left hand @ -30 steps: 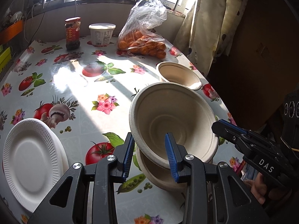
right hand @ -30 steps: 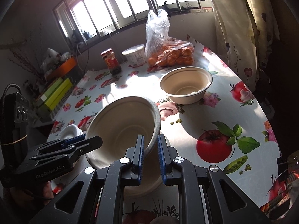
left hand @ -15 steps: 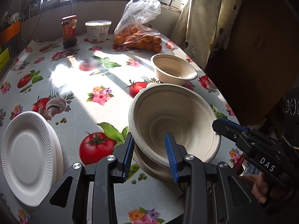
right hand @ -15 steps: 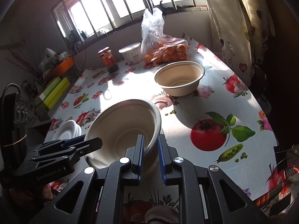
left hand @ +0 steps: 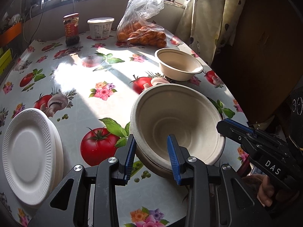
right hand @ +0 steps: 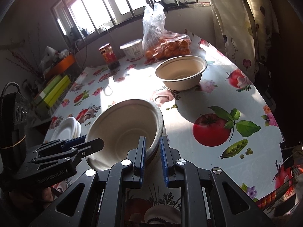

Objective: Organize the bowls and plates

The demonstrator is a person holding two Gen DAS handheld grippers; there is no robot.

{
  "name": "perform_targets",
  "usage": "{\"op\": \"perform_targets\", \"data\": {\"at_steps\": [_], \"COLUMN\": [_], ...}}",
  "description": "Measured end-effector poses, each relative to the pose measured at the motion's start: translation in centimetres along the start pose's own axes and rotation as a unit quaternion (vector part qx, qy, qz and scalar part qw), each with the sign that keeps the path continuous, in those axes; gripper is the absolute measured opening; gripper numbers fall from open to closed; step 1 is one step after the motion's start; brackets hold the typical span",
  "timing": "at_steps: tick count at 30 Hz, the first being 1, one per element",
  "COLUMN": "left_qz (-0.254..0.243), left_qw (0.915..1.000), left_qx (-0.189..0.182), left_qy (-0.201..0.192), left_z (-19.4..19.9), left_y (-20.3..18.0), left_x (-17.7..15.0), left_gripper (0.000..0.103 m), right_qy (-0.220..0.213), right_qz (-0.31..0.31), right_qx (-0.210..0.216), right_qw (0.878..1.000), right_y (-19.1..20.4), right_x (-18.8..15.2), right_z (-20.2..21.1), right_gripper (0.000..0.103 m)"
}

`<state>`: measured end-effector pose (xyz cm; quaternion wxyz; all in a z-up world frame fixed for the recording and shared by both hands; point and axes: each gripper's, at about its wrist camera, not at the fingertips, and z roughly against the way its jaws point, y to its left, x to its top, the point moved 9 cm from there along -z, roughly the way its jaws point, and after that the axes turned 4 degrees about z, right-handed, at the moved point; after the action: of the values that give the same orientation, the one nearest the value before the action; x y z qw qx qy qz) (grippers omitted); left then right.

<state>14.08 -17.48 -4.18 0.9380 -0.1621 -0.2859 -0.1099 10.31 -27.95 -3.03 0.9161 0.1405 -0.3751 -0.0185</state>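
A large beige paper bowl (left hand: 176, 117) (right hand: 125, 124) sits tilted on top of a second bowl (left hand: 157, 168) near the table's front right edge. My left gripper (left hand: 151, 157) (right hand: 85, 143) straddles the top bowl's near-left rim, one pad outside and one inside, shut on it. The bowl's opposite rim is clamped in my right gripper (right hand: 153, 157) (left hand: 221, 128), which is shut. A smaller beige bowl (left hand: 178, 66) (right hand: 180, 71) stands alone farther back. A stack of white paper plates (left hand: 28, 155) (right hand: 66, 128) lies at the left.
Along the back under the window stand a dark sauce jar (left hand: 71, 29), a white tub (left hand: 100, 28) and a plastic bag of oranges (left hand: 144, 32). A curtain (left hand: 198, 19) hangs by the table's right edge. Yellow-green boxes (right hand: 55, 90) lie beyond the left edge.
Both grippers keep the same hold on the tilted bowl. The table pattern has only drifted slightly in both views.
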Motion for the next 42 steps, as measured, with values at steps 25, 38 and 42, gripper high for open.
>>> {"op": "perform_targets", "data": {"at_steps": [25,38,42], "left_qz": [-0.001,0.004,0.009], "left_qw": [0.9999,0.9999,1.0000], "left_qx": [0.011,0.010,0.003], "left_qy": [0.003,0.007,-0.002], "left_z": [-0.33,-0.45,-0.06], "left_y": [0.14,0.51,0.74], "left_x": [-0.27,0.00,0.50], "left_gripper": [0.035,0.035,0.043], "right_qy": [0.006,0.008,0.006], "right_qz": [-0.002,-0.006,-0.009], "right_qx": [0.001,0.000,-0.002], "right_qw": [1.000,1.000,1.000], "right_y": [-0.08,-0.52,-0.81], "right_x": [-0.79,-0.66,-0.32], "right_z": [-0.53,-0.61,-0.48], "right_gripper": [0.016,0.027,0.035]}}
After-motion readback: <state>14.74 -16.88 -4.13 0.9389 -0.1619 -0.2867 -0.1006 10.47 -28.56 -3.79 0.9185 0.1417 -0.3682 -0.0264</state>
